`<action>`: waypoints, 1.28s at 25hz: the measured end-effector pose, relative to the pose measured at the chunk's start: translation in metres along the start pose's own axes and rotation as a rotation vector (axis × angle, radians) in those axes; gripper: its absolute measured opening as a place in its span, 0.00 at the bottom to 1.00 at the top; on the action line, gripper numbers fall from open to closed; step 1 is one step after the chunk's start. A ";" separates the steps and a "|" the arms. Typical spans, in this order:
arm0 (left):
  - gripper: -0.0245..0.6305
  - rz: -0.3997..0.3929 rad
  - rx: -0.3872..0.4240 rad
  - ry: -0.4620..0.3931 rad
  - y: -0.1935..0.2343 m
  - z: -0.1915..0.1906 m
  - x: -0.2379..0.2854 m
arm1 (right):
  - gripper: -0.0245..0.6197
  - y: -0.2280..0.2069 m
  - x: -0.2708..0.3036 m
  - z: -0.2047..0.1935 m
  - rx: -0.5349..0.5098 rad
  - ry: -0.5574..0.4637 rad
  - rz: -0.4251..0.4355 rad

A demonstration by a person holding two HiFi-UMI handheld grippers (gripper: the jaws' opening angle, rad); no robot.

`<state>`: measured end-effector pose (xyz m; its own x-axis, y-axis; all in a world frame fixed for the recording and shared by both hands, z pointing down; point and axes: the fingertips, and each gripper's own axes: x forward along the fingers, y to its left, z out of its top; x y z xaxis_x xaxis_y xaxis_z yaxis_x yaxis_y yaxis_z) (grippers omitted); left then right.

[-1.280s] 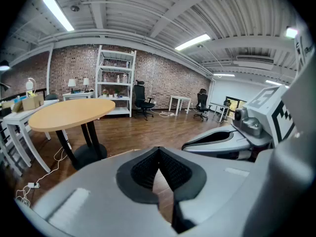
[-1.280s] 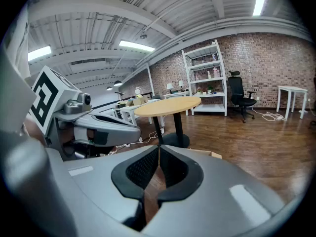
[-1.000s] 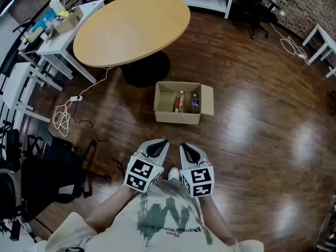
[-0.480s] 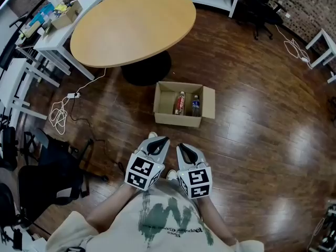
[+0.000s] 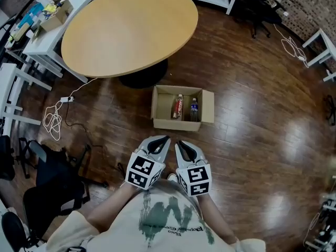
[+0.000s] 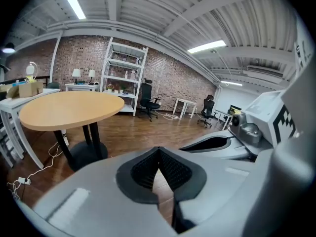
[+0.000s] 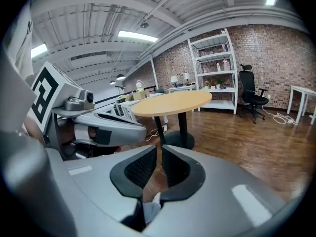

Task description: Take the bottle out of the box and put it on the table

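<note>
Fig.: L gripper (image 5: 165, 139) & R gripper (image 5: 178, 143), both empty w/ jaws closed, are hovering well short of the box (image 5: 176, 124) on the floor (image 5: 252, 114), where a red-label bottle (image 5: 178, 106) & a blue-label bottle (image 5: 193, 109) are sitting side by side; risk: a wide grab is likely catching both.

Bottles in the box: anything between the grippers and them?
Nothing visible: bare wood floor separates the left gripper and right gripper from the open cardboard box; the red-labelled bottle and blue-labelled bottle lie uncovered inside.
</note>
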<state>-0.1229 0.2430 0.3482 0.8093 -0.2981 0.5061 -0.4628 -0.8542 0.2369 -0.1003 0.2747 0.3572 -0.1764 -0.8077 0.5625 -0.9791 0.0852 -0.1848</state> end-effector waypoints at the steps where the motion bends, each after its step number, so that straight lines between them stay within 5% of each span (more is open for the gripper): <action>1: 0.04 -0.006 -0.003 0.000 0.007 0.003 0.003 | 0.09 0.000 0.006 0.005 0.000 0.005 -0.003; 18: 0.04 -0.097 -0.010 -0.010 0.120 0.059 0.043 | 0.11 -0.005 0.110 0.085 0.020 0.034 -0.081; 32: 0.04 -0.148 -0.068 0.029 0.149 0.054 0.078 | 0.12 -0.034 0.144 0.093 0.092 0.093 -0.143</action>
<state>-0.1096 0.0693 0.3780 0.8602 -0.1575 0.4851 -0.3632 -0.8569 0.3657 -0.0827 0.1009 0.3694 -0.0491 -0.7498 0.6598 -0.9822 -0.0839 -0.1684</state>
